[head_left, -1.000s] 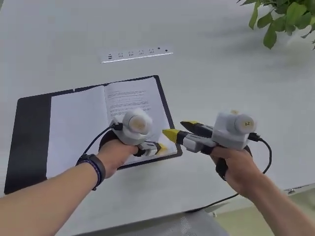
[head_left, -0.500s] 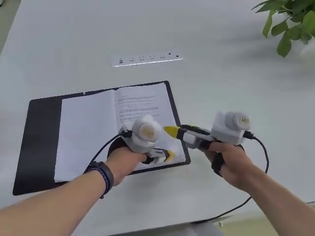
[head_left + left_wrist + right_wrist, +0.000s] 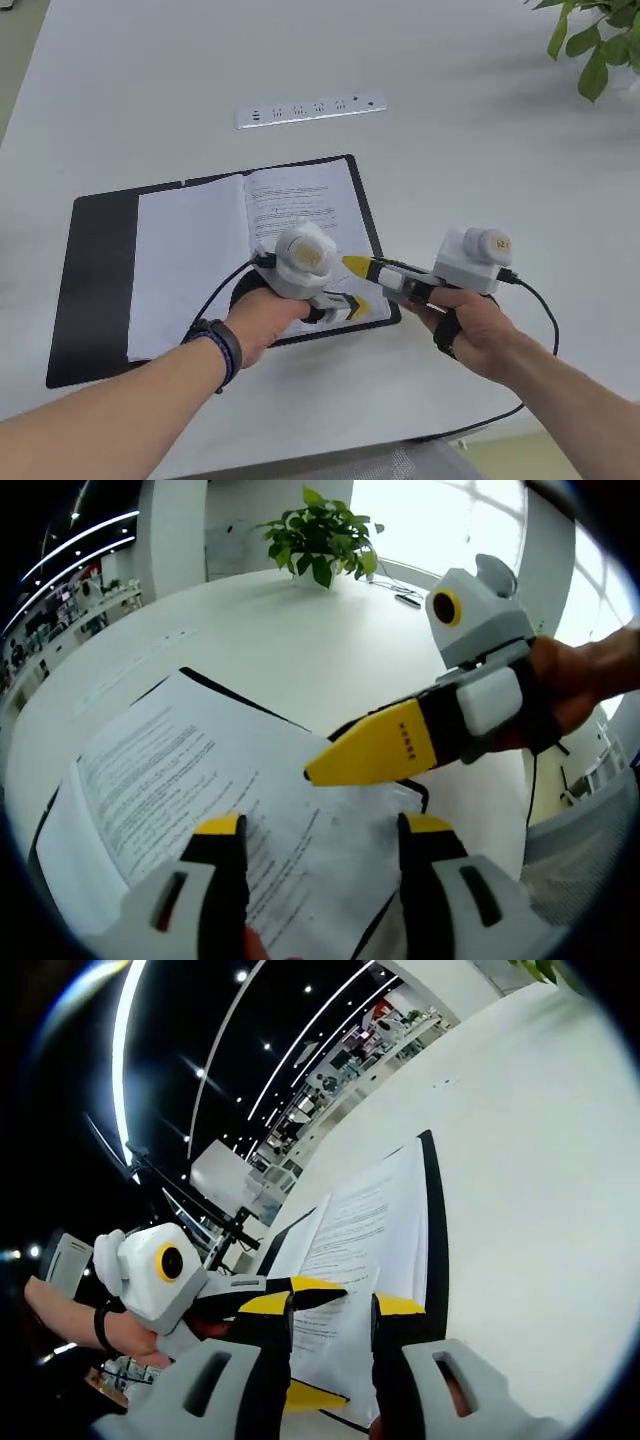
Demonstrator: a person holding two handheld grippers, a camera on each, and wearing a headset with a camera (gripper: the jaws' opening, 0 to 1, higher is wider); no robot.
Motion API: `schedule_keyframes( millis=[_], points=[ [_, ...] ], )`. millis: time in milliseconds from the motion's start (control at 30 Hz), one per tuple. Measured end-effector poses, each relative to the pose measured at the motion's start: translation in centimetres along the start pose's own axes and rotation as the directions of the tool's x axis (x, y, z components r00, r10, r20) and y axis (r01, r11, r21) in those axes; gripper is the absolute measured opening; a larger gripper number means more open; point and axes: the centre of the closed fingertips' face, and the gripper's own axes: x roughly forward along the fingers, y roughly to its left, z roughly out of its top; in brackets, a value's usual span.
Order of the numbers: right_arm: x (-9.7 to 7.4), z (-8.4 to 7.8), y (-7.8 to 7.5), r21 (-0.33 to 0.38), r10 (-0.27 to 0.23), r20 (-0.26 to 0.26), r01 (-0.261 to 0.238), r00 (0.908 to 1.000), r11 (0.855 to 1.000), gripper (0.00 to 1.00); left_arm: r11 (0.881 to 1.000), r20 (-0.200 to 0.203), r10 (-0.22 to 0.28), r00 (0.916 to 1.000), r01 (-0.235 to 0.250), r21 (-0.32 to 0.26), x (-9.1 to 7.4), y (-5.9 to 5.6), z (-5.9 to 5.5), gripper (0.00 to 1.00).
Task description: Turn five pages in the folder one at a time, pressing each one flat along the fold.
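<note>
The black folder (image 3: pixel 95 290) lies open on the white table, a blank sheet on its left half and a printed page (image 3: pixel 300 205) on its right. My left gripper (image 3: pixel 345 305) rests low over the printed page's (image 3: pixel 170 760) near corner, and its jaws (image 3: pixel 322 828) stand wide apart with only paper below them. My right gripper (image 3: pixel 355 266) comes in from the right and points its yellow tip (image 3: pixel 310 773) at the page's outer edge. Its jaws (image 3: pixel 332 1305) are open by a narrow gap, and the page's edge (image 3: pixel 345 1260) shows in that gap.
A white power strip (image 3: pixel 310 107) lies beyond the folder. A potted plant (image 3: pixel 600 40) stands at the far right. Cables trail from both grippers toward the table's near edge (image 3: pixel 330 450). Bare table surrounds the folder.
My right gripper has moved left to the printed page's outer edge, and its two tips now show as one. The left gripper stays over the page's near corner.
</note>
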Motion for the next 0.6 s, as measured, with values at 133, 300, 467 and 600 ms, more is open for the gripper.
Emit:
schedule_keyframes(
  millis=[133,300,467,600],
  points=[
    [-0.2,-0.3,0.2,-0.009,0.010,-0.007,-0.010,0.9999,1.000,0.19,1.000,0.052,-0.001,0.9986,0.001,-0.012,-0.9,-0.2,0.9,0.60],
    [-0.3,-1.0,0.4,-0.011,0.003,-0.020,-0.003,0.9998,1.000,0.14,1.000,0.062,0.003,0.9981,-0.002,-0.017,-1.7,-0.2,0.8,0.62],
    [-0.2,-0.9,0.9,-0.013,0.004,-0.013,-0.004,0.9999,1.000,0.10,1.000,0.056,0.007,0.9984,-0.006,-0.019,-2.7,-0.2,0.3,0.63],
    [-0.2,-0.4,1.1,-0.018,0.004,0.000,-0.004,1.0000,1.000,0.04,1.000,0.075,0.016,0.9971,-0.014,-0.027,-3.9,0.0,0.3,0.63]
  ],
)
